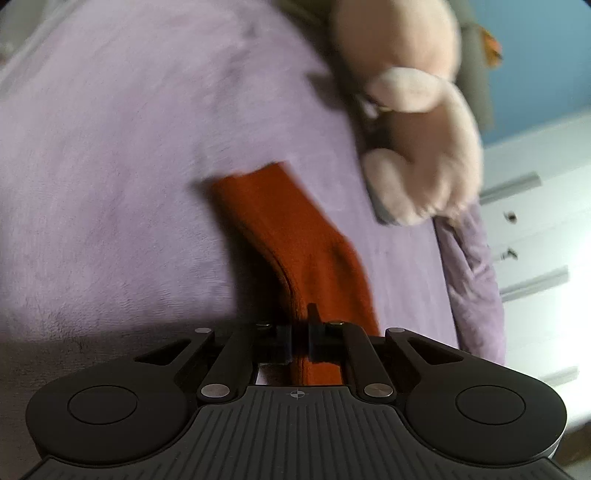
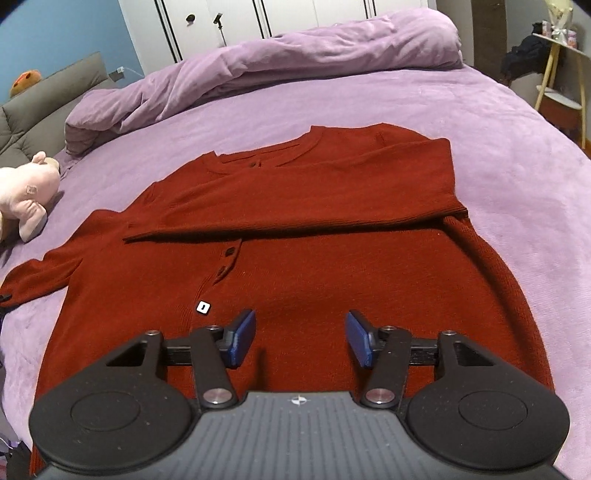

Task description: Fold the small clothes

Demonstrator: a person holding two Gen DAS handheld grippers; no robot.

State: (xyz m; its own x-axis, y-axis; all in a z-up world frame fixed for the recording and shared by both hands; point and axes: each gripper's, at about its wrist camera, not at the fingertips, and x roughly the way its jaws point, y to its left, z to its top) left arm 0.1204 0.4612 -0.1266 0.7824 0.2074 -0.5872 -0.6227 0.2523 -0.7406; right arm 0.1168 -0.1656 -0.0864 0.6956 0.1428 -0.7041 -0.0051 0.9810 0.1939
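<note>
On the purple bedspread (image 2: 498, 147), the left gripper (image 1: 299, 332) pinches a sleeve (image 1: 288, 236) of the red cardigan (image 2: 314, 280) while the right gripper (image 2: 301, 336) hovers with jaws spread.

Between the left jaws, pressed nearly together, sits the sleeve's cuff end, and the rest of that sleeve runs away from them across the bedspread toward a pink plush toy (image 1: 424, 147), which lies near the bed's edge; this view is blurred. Spread wide, the right gripper's blue pads (image 2: 242, 341) hold nothing and hang over the cardigan's lower front, near its button placket and a small white tag (image 2: 203, 307). The cardigan lies flat, front up, mid-bed, its other sleeve folded across the chest. A bunched purple duvet (image 2: 277, 62) lies along the far edge, with white cabinets (image 2: 295, 14) beyond.
</note>
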